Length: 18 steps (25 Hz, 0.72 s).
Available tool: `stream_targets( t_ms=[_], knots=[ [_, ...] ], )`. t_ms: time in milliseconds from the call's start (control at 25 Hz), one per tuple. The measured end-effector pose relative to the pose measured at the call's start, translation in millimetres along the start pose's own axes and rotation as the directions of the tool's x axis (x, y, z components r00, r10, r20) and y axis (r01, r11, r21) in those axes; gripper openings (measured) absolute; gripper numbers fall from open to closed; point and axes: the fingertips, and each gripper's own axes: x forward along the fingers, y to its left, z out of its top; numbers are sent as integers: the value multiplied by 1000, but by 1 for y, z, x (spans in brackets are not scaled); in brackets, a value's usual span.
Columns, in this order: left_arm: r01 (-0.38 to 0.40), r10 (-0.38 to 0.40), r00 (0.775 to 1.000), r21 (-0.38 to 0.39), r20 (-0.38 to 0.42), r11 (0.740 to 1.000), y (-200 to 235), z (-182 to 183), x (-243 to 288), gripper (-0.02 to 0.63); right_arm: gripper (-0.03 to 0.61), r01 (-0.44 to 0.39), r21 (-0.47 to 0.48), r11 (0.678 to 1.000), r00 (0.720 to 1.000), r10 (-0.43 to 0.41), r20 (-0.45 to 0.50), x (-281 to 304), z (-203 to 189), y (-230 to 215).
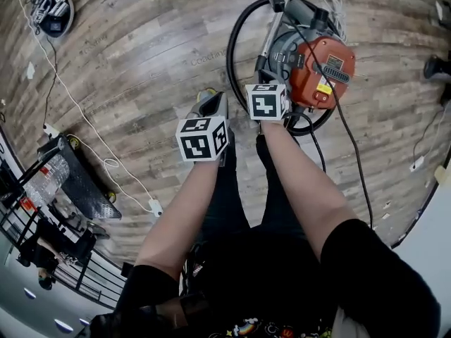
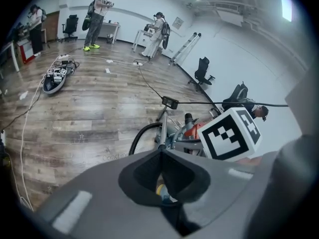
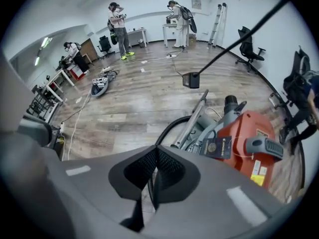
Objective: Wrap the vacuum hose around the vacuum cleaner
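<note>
My left claw (image 2: 160, 151) is pressed together with nothing pinched; only a scrap of yellow shows through the slit behind its tips. My right claw (image 3: 156, 148) is pressed together too. A ribbed stretch of the black vacuum hose (image 3: 172, 127) shows through its slit, but I cannot tell whether they touch. The orange vacuum cleaner (image 1: 320, 69) stands on the wood floor (image 1: 141, 69), my worktop here, toward its far right edge and just beyond the right claw. The hose curves round the cleaner's left side and loops under its near side. A white cable (image 1: 84, 118) trails along the left edge to a plug strip (image 1: 154, 206).
</note>
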Motion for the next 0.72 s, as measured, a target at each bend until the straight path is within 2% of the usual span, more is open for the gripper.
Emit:
stream_targets(
  t_ms=[160, 280, 360, 520, 600, 720],
  knots=[
    [-27, 26, 999, 20, 44, 999, -33, 36, -51, 0, 26, -112, -95, 989, 993, 115, 32, -71, 33, 22],
    [-77, 77, 994, 0, 84, 997, -51, 53, -85, 0, 25, -169, -172, 970, 984, 176, 24, -123, 51, 34],
    [-126, 128, 986, -28, 103, 992, -61, 58, -104, 0, 25, -183, -190, 964, 982, 190, 19, -155, 58, 35],
    [-205, 217, 968, -99, 127, 974, -87, 52, -136, 0, 25, -196, -212, 957, 980, 199, -5, -217, 49, 22],
    [-209, 221, 968, -105, 121, 972, -108, 39, -147, 0, 25, -202, -258, 945, 979, 204, -16, -244, 33, 12],
    [-202, 215, 967, -102, 137, 974, -136, 32, -153, 0, 25, -210, -350, 913, 974, 225, 4, -265, 31, -7]
  ],
)
